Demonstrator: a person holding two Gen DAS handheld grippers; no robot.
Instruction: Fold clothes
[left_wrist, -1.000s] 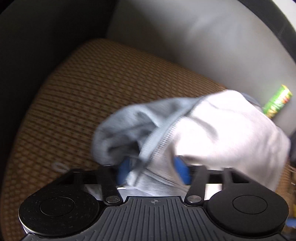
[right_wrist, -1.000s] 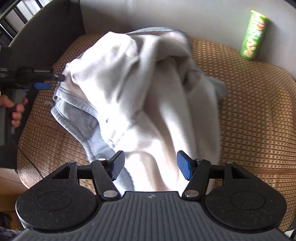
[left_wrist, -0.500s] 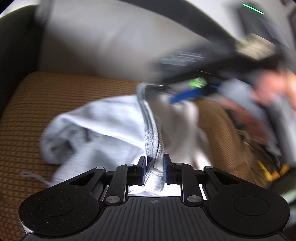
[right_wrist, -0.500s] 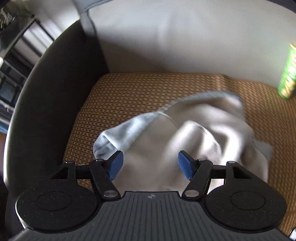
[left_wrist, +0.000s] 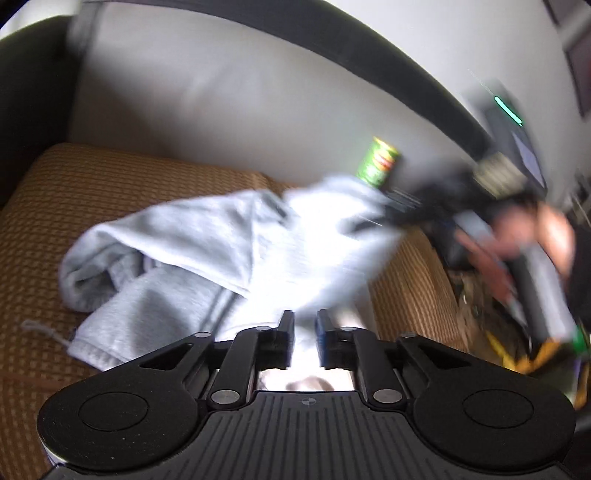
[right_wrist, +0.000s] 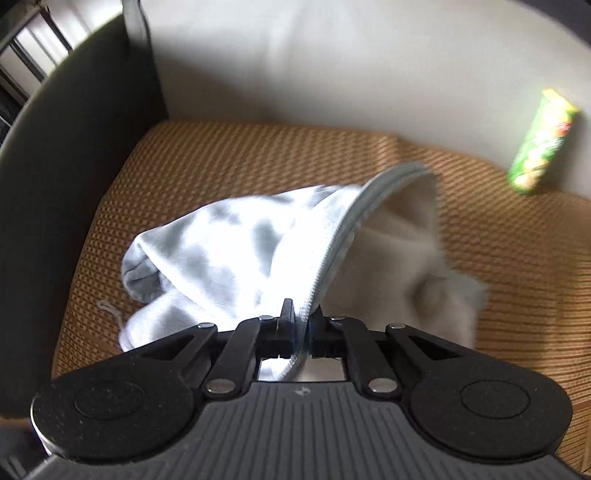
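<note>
Right gripper (right_wrist: 303, 326) now clamps hoodie (right_wrist: 236, 236) zipper edge.

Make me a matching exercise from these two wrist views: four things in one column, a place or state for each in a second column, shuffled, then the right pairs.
Things:
1. left tongs
2. grey hoodie
3. green canister
4. drawstring

Places or states:
A. leaning against the pale backrest
B. shut on pale fabric
C. lying loose on the woven cushion, beside the garment's left edge
D. zipper edge clamped in the right tongs

Pairs: 1-B, 2-D, 3-A, 4-C
</note>
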